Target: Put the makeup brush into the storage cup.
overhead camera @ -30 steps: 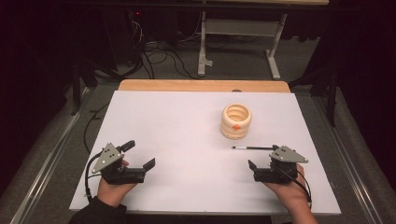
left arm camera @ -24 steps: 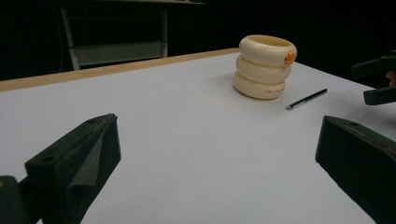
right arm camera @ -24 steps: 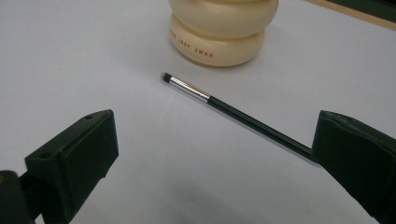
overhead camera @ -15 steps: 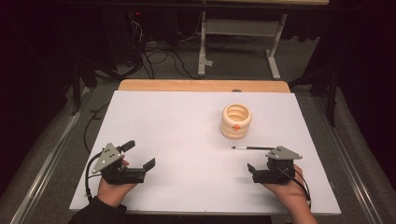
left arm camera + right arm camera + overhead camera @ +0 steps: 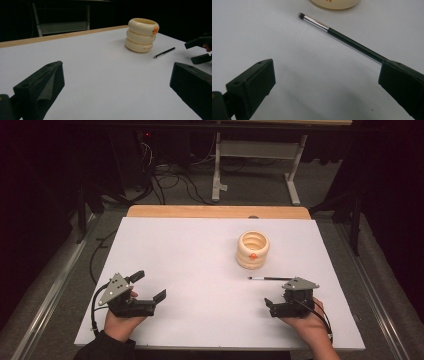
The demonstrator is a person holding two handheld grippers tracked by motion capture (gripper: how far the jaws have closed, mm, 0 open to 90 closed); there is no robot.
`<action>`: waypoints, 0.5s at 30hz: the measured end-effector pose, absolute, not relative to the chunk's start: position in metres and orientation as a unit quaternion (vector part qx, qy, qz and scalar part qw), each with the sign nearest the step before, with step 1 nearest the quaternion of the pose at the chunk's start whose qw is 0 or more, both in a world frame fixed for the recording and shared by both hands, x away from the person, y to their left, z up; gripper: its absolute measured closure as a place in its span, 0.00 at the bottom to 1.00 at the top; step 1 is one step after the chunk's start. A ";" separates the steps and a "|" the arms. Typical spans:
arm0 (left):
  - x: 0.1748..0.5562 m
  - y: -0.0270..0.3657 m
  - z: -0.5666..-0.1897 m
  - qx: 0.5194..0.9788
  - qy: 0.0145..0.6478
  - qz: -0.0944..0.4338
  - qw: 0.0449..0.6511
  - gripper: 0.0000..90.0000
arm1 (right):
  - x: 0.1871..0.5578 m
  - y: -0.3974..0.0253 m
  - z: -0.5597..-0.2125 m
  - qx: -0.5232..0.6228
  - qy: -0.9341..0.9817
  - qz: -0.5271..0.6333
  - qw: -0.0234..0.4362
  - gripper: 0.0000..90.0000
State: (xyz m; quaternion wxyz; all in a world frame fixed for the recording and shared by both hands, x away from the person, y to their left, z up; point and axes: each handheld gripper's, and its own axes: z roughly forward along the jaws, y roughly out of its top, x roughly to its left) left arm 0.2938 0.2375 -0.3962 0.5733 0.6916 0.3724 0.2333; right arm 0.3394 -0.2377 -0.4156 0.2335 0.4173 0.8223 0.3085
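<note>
**Right jaws spread wide for a slim brush**

The right gripper [image 5: 281, 304] is held low over the white table [image 5: 200, 270] with its jaws wide apart and empty, so that a thin brush [image 5: 342, 37] can be taken between them. The brush lies flat ahead of the jaws, its handle end hidden behind the right-hand jaw, its bristle tip pointing away toward the cream ringed holder [image 5: 253, 249], which stands just beyond. The left gripper [image 5: 148, 292] is kept well off to the side, jaws also apart and empty, probably so that the reach is left unobstructed.

Lab — cable tangle [image 5: 165, 180] on floor, metal stand [image 5: 255, 165].
</note>
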 end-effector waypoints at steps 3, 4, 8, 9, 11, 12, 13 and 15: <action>0.294 0.237 -0.396 0.696 0.369 0.234 0.570 0.00 | 0.340 -0.238 -0.416 0.420 0.822 0.308 0.232 0.02; 0.294 0.237 -0.396 0.696 0.369 0.234 0.570 0.00 | 0.340 -0.238 -0.416 0.420 0.822 0.308 0.231 0.02; 0.294 0.236 -0.397 0.698 0.370 0.230 0.568 0.00 | 0.340 -0.238 -0.415 0.420 0.822 0.307 0.230 0.03; 0.294 0.236 -0.397 0.698 0.370 0.230 0.569 0.00 | 0.340 -0.238 -0.415 0.420 0.822 0.309 0.230 0.03; 0.294 0.236 -0.397 0.699 0.367 0.233 0.568 0.00 | 0.340 -0.238 -0.415 0.419 0.822 0.310 0.230 0.03; 0.294 0.236 -0.397 0.699 0.367 0.233 0.568 0.00 | 0.340 -0.238 -0.415 0.419 0.822 0.310 0.230 0.03; 0.293 0.235 -0.397 0.698 0.365 0.233 0.570 0.00 | 0.340 -0.238 -0.415 0.422 0.821 0.309 0.230 0.03; 0.292 0.234 -0.397 0.698 0.366 0.233 0.569 0.00 | 0.340 -0.238 -0.416 0.425 0.820 0.309 0.227 0.03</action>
